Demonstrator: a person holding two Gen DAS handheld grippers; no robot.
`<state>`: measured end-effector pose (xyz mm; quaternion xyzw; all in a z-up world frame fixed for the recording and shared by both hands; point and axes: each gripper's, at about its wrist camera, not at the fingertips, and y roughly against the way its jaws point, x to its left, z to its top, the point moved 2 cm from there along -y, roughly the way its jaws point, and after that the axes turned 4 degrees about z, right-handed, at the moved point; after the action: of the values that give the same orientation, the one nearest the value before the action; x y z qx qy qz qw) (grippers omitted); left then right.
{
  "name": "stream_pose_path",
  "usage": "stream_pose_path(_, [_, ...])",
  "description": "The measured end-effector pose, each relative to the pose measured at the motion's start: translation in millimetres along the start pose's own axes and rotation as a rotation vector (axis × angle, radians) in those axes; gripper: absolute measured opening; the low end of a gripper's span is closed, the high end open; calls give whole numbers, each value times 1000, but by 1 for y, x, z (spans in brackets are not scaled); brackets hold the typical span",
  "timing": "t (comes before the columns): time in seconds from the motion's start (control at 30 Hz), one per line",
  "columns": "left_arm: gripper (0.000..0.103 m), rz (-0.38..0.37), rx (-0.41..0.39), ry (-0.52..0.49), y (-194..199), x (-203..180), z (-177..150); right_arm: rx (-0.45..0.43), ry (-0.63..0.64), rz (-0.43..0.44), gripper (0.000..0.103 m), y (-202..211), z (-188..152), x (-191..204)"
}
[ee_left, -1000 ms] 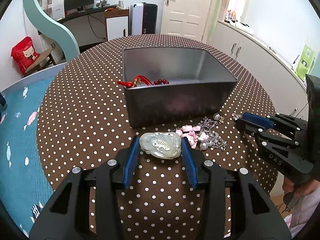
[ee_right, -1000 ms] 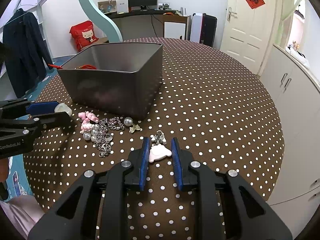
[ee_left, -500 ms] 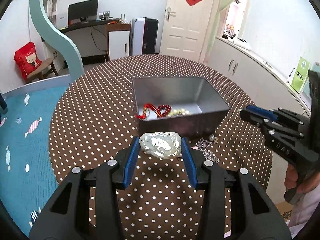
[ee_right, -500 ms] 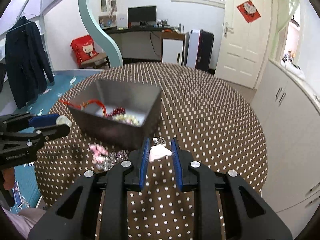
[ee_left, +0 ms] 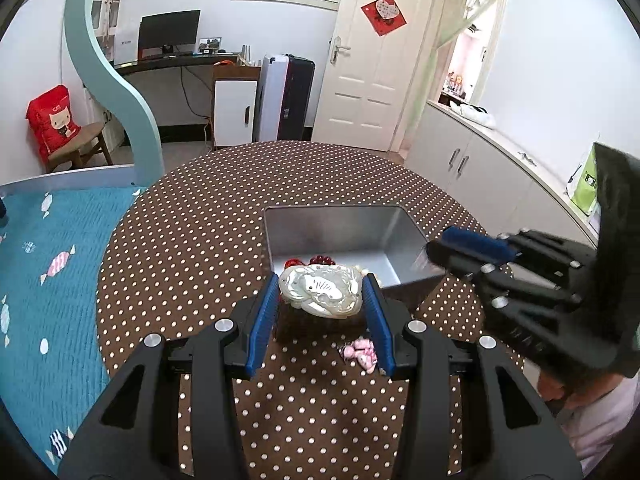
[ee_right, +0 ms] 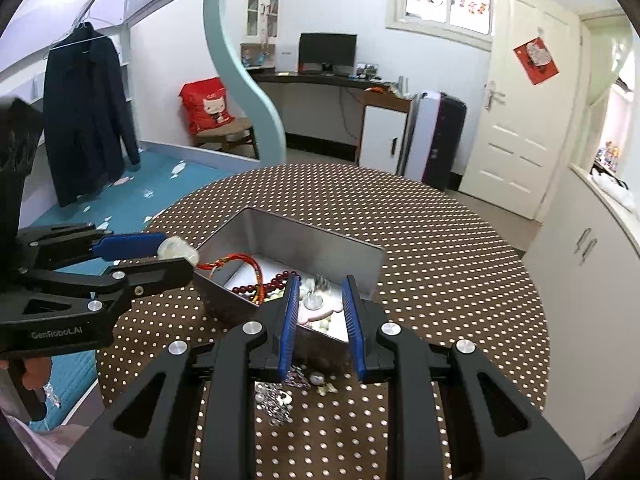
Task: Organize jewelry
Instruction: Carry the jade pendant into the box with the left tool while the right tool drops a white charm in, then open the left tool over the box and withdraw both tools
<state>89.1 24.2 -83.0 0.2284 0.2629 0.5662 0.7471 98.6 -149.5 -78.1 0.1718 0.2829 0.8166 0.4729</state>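
Note:
My left gripper is shut on a carved white jade pendant and holds it in the air at the near rim of the grey metal box. My right gripper is shut on a small pale pink charm above the box's near corner. In the box lie a red cord bracelet and dark red beads. The right wrist view shows the left gripper with the pendant to the left of the box. The left wrist view shows the right gripper at the box's right corner.
Pink charms and a heap of silver chains and pearls lie on the brown dotted round table in front of the box. White cabinets stand to the right, and a blue bed lies to the left.
Both grippers have risen from the tabletop with their pieces and now hang over the box's near side. The table and the box look smaller and lower in both views.

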Motion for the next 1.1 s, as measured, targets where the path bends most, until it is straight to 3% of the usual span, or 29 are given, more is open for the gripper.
stream_pose_path(0.13, [43, -10, 0, -10, -6, -6, 8, 11, -8, 5, 22, -5, 2, -2])
stream_pose_path(0.23, [43, -21, 2, -17, -12, -10, 14, 7, -14, -9, 39, -3, 2, -6])
stream_pose_path(0.47, [43, -60, 16, -26, -35, -25, 26, 30, -55, -35, 50, -5, -5, -24])
stream_pose_path(0.73, [43, -85, 100, -22, -77, -45, 38, 35, -206, -65, 50, 1, -18, -64])
stream_pose_path(1.1, [43, -9, 252, -40, -133, -63, 40, 77, -323, -65, 50, -16, -33, -107])
